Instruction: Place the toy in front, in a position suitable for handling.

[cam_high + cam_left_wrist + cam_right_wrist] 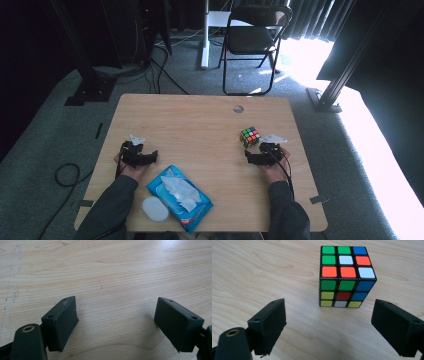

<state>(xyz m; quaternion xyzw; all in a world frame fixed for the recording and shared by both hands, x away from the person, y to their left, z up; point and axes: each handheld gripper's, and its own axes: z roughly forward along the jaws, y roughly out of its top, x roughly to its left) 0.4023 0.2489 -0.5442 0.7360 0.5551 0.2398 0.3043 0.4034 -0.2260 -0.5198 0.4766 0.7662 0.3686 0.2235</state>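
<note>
Right gripper (328,325) wide, cube (345,277) just ahead with nothing between; left gripper (115,325) wide too, wipes (179,197) beside it.

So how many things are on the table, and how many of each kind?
Puzzle cube: 1
Pack of wet wipes: 1
White round lid: 1
Grippers, both open: 2, the left gripper and the right gripper
Total: 5
</note>
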